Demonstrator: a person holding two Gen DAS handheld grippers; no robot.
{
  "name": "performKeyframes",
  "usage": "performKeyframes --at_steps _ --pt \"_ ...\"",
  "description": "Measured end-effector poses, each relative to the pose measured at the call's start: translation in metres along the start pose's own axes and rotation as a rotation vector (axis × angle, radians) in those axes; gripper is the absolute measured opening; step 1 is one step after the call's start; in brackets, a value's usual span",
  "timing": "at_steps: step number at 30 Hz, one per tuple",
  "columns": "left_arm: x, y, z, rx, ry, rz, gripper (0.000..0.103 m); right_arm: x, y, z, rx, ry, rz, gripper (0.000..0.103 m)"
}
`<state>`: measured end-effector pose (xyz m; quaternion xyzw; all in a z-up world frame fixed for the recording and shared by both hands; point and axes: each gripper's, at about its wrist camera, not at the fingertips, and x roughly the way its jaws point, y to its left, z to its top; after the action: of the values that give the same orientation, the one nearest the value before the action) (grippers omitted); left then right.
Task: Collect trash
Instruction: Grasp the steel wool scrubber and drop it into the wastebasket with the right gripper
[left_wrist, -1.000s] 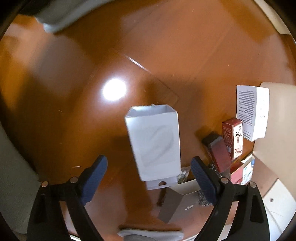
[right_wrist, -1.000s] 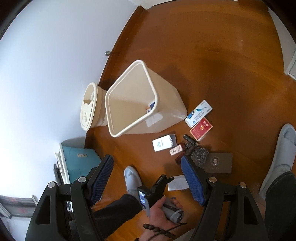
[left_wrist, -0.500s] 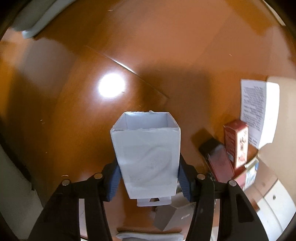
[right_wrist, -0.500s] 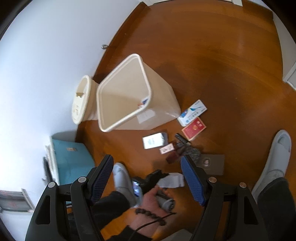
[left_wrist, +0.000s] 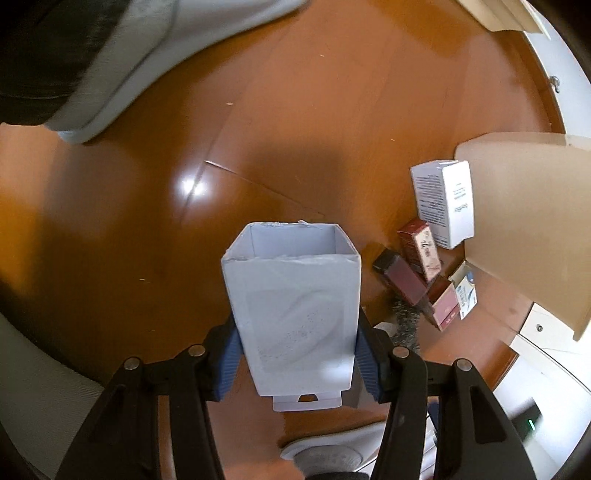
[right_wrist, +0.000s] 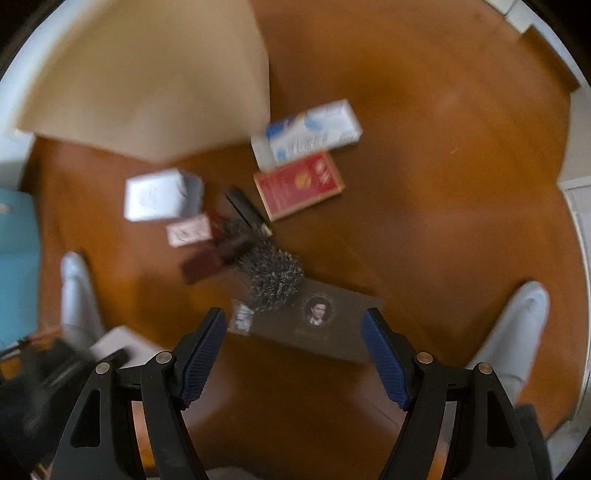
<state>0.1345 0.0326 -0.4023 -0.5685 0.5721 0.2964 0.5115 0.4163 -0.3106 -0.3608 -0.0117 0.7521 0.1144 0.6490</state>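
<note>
My left gripper (left_wrist: 297, 349) is shut on an open white carton (left_wrist: 293, 299) and holds it above the wooden floor. The beige bin (left_wrist: 524, 221) lies at the right in the left wrist view, and its wall (right_wrist: 155, 74) fills the upper left of the right wrist view. My right gripper (right_wrist: 293, 352) is open and empty, low over a dark flat box with a portrait (right_wrist: 317, 321). Beyond it lie a steel-wool scourer (right_wrist: 271, 275), a red box (right_wrist: 299, 184), a blue-and-white box (right_wrist: 306, 134), a white box (right_wrist: 159, 195) and a small pink box (right_wrist: 188, 230).
Grey slippers lie at the left (right_wrist: 75, 295) and right (right_wrist: 513, 332) of the right wrist view, and one (left_wrist: 110, 55) at the top of the left wrist view. A teal box (right_wrist: 16, 266) stands at the far left. White furniture (left_wrist: 546, 354) is behind the bin.
My left gripper closed on the white carton and lifted it. My right gripper dropped fast from high above the bin to just over the trash pile; its view is blurred.
</note>
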Motion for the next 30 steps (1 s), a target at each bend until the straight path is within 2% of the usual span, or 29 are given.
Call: performKeyframes --at_steps 3,6,10,12,13,15,17,22,26,30 --pt "0.010 0.013 0.005 -0.020 0.009 0.003 0.053 0.036 0.006 0.000 -0.017 0.012 -0.025 0.078" --pt "0.009 0.016 0.003 -0.008 0.027 0.003 0.053 0.057 0.004 0.002 0.017 0.017 0.015 0.078" --pt "0.003 0.018 0.001 0.023 0.038 0.006 0.053 0.079 0.007 0.006 -0.043 0.002 -0.035 0.077" --pt "0.007 0.014 -0.001 0.034 0.046 0.003 0.053 0.086 0.012 0.010 -0.098 -0.013 -0.041 0.053" --pt "0.008 0.013 -0.002 0.039 0.046 0.004 0.053 0.089 0.015 0.012 -0.129 -0.009 -0.049 0.033" --pt "0.006 0.014 -0.002 0.048 0.043 0.008 0.053 0.086 0.018 0.014 -0.157 -0.028 -0.053 0.024" --pt "0.004 0.015 -0.002 0.051 0.038 0.016 0.053 0.072 0.018 0.014 -0.167 -0.054 -0.032 0.020" --pt "-0.004 0.005 -0.012 0.067 0.033 0.010 0.053 0.019 0.020 -0.002 -0.231 -0.084 -0.019 0.018" --pt "-0.025 -0.008 -0.020 0.110 0.018 -0.024 0.053 -0.030 0.025 -0.012 -0.247 -0.071 -0.037 0.018" --pt "-0.047 -0.016 -0.024 0.123 0.003 -0.082 0.053 -0.102 0.037 -0.025 -0.279 -0.141 -0.028 0.018"
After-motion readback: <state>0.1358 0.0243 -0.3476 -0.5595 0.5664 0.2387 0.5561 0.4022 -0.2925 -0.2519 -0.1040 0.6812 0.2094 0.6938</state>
